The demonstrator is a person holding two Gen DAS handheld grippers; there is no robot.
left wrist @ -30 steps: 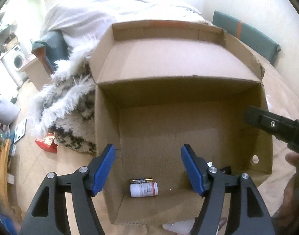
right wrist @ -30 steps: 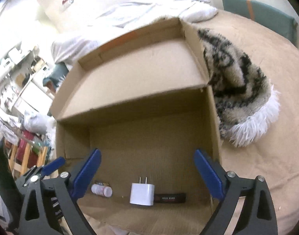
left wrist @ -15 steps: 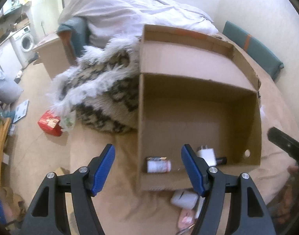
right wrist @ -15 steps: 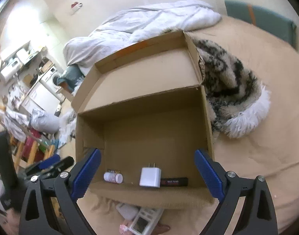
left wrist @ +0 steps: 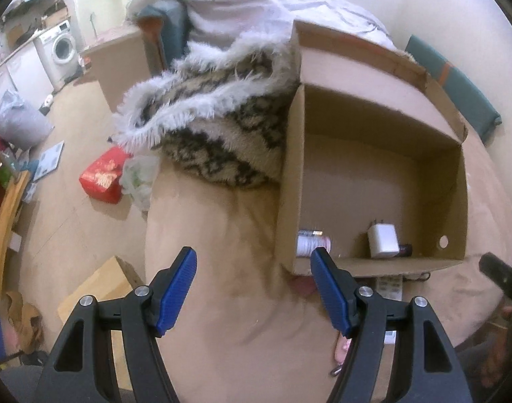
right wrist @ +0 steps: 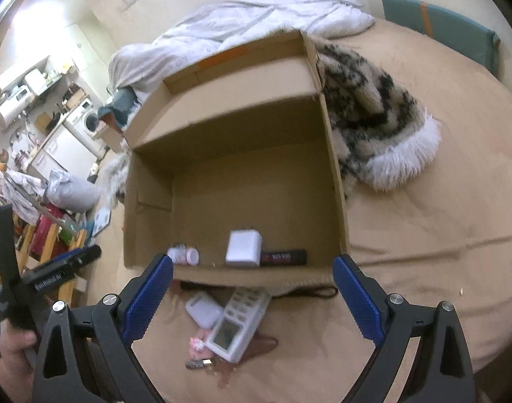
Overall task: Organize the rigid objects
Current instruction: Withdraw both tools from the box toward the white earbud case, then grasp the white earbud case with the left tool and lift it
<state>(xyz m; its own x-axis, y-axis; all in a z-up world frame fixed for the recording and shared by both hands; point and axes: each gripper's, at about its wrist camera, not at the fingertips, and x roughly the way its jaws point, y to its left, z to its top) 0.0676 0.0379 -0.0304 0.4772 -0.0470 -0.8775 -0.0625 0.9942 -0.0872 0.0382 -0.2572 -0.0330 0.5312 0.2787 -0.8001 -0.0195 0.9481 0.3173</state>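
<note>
The cardboard box (right wrist: pixel 336 181) lies open on the bed (right wrist: pixel 423 241). Along its near wall lie a small bottle (right wrist: pixel 184 255), a white charger (right wrist: pixel 243 248) and a dark stick (right wrist: pixel 284 257). Just outside the box, on the bed, lie a remote control (right wrist: pixel 237 322) and a white case (right wrist: pixel 204 309). A fluffy blanket (right wrist: pixel 373 117) touches the box side. Both the left tongs (left wrist: pixel 254 290) and the right tongs (right wrist: pixel 252 299) stand apart and hold nothing.

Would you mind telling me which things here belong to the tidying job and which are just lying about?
Job:
cardboard box
pill bottle
white charger
black stick
white case
remote

Lying about:
furry blanket
white duvet
red packet
</note>
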